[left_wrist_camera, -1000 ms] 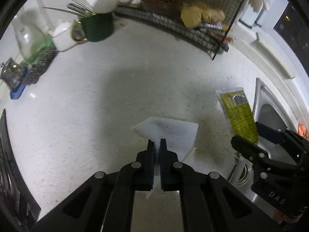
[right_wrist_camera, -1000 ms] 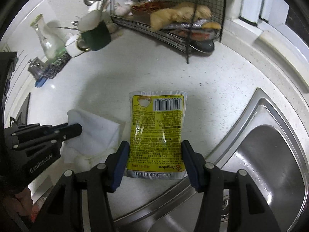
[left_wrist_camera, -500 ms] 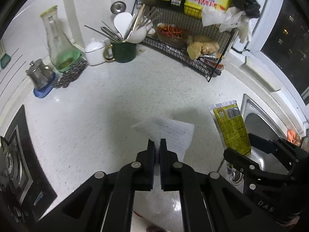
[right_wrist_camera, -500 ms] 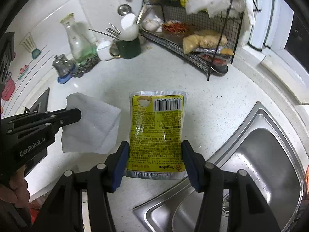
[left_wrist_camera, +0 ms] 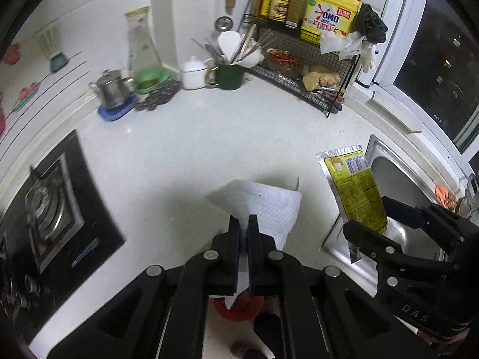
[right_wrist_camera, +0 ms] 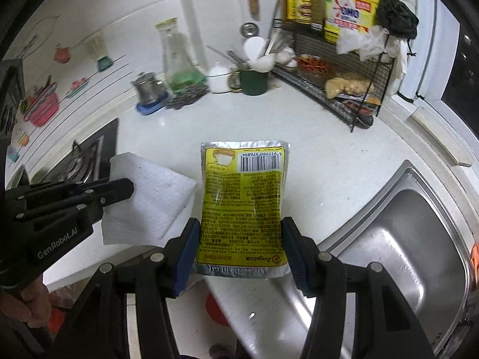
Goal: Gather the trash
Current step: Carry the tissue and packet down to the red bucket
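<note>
My left gripper point(left_wrist_camera: 244, 224) is shut on a white paper towel point(left_wrist_camera: 269, 209) and holds it in the air above the white counter's front edge. The towel also shows in the right wrist view point(right_wrist_camera: 155, 200), with the left gripper point(right_wrist_camera: 125, 187) clamped on it. My right gripper point(right_wrist_camera: 239, 239) is shut on a yellow and silver food pouch point(right_wrist_camera: 242, 203), gripping its two side edges, and holds it lifted above the counter beside the sink. In the left wrist view the pouch point(left_wrist_camera: 353, 191) hangs in the right gripper point(left_wrist_camera: 368, 218).
A steel sink point(right_wrist_camera: 404, 239) is at the right. A gas stove point(left_wrist_camera: 48, 209) is at the left. At the back stand a wire rack point(left_wrist_camera: 305, 68), a green mug of utensils point(left_wrist_camera: 229, 74), a glass carafe point(left_wrist_camera: 143, 56) and a small kettle point(left_wrist_camera: 112, 92). A red object point(left_wrist_camera: 239, 308) lies on the floor below.
Both grippers have risen and pulled back from the counter, lifting the paper towel and the pouch off it. Much more of the kitchen is in view now.
</note>
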The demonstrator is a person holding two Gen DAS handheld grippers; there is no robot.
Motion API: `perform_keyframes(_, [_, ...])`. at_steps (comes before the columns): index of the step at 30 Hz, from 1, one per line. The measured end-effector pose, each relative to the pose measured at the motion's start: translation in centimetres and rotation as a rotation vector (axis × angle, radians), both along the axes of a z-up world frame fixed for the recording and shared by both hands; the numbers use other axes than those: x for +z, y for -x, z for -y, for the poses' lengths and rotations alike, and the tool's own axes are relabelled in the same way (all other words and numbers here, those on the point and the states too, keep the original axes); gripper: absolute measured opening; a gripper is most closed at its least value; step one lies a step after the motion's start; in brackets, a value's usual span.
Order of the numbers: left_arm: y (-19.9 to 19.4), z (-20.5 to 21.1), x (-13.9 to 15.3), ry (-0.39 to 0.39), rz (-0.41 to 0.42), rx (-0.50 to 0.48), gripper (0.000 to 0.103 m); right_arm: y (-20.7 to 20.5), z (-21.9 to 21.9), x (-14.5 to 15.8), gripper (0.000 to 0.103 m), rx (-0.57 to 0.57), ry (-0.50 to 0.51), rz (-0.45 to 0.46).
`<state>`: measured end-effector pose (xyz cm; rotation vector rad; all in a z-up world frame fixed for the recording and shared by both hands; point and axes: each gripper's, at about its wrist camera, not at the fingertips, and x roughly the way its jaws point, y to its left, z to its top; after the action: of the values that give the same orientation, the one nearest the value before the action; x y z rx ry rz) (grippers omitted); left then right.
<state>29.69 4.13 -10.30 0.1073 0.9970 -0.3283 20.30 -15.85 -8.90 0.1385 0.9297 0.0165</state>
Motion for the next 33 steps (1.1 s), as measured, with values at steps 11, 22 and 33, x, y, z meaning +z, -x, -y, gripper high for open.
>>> perform_keyframes(11, [8.5, -6.4, -1.4, 0.011, -0.026, 0.053, 0.003, 6.2, -6.7, -1.0, 0.052, 0.06, 0.014, -0.013])
perform_keyframes(22, [13.4, -10.4, -7.4, -0.001, -0.156, 0.096, 0.003, 10.1, -10.7, -5.2, 0.052, 0.108, 0.019, -0.113])
perform_keyframes(33, [13.3, -10.7, -18.5, -0.016, -0.29, 0.091, 0.003, 10.2, -11.5, -15.2, 0.052, 0.125, 0.01, -0.25])
